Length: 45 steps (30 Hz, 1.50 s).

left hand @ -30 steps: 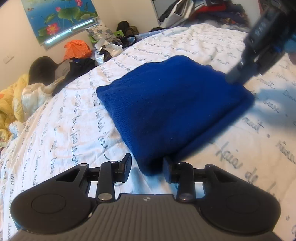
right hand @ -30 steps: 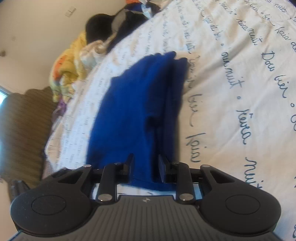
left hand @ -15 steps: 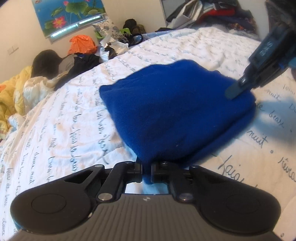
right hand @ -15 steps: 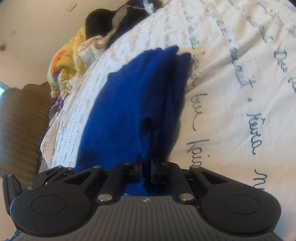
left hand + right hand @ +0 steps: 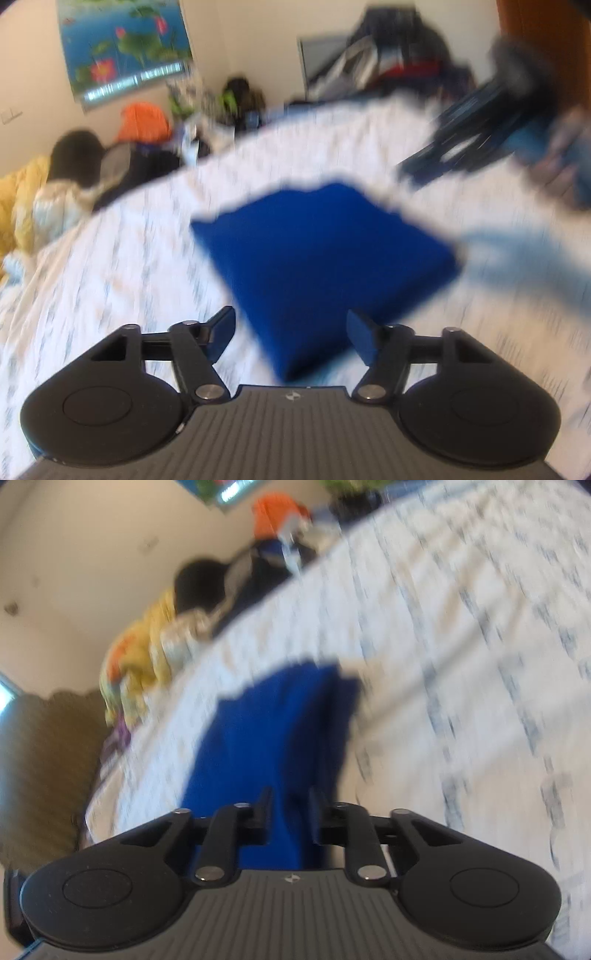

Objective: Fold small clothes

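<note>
A folded dark blue cloth (image 5: 317, 254) lies flat on the white bedsheet with script print (image 5: 122, 258). My left gripper (image 5: 291, 334) is open and empty, with the cloth's near corner between and below its fingers. My right gripper (image 5: 289, 814) is open with a narrow gap, just above the near end of the same cloth (image 5: 273, 734). The right gripper also shows, blurred, at the upper right of the left wrist view (image 5: 480, 144), raised off the cloth. Both views are motion-blurred.
Piles of clothes and bags (image 5: 122, 162) line the far edge of the bed, with a yellow blanket (image 5: 144, 653) at the left. A brown sofa (image 5: 40, 771) stands beside the bed. A flower poster (image 5: 125, 48) hangs on the wall.
Both grippers were shut on the blue cloth's edges half a second ago. They have now opened, let the cloth go and pulled back and up from it.
</note>
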Each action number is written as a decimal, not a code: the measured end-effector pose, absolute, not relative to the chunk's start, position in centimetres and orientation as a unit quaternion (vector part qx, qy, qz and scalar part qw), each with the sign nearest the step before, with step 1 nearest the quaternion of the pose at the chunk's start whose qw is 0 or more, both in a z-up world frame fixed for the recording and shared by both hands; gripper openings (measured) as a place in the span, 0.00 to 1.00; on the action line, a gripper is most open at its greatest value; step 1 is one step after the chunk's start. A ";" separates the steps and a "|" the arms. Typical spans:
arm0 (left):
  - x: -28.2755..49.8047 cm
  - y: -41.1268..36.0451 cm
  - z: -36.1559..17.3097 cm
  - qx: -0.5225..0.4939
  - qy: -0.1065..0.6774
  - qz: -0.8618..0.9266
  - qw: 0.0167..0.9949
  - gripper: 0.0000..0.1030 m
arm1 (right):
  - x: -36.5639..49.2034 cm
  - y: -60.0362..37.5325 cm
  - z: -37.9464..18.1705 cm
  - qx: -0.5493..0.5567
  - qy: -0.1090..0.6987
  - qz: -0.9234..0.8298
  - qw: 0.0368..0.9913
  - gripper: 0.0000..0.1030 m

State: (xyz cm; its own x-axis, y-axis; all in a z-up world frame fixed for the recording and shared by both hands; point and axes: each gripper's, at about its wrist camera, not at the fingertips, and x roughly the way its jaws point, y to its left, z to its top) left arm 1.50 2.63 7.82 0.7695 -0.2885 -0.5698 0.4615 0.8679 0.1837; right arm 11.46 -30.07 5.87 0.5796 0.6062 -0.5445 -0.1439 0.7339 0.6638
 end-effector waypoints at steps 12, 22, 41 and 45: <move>7.3 -0.8 2.6 0.148 0.332 -0.207 0.908 0.64 | 19.6 -21.9 1.7 0.133 0.399 0.249 0.872 0.32; 12.6 7.1 3.2 -0.116 0.450 -0.189 0.865 0.68 | 15.4 -26.2 3.1 0.247 0.451 0.224 0.828 0.80; 3.6 8.4 4.9 -0.041 0.441 -0.140 0.886 0.64 | 7.4 -28.9 3.4 0.248 0.453 0.194 0.834 0.87; 2.0 8.7 4.3 -0.127 0.454 -0.170 0.866 0.64 | 4.9 -30.5 2.7 0.332 0.432 0.229 0.807 0.86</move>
State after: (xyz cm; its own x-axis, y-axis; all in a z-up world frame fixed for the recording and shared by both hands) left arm 1.96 8.65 4.35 0.5309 -0.4090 -0.7422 0.1787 0.9102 -0.3737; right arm 4.90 -30.54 2.68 0.5220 0.6563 -0.5448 -0.0818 0.6743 0.7339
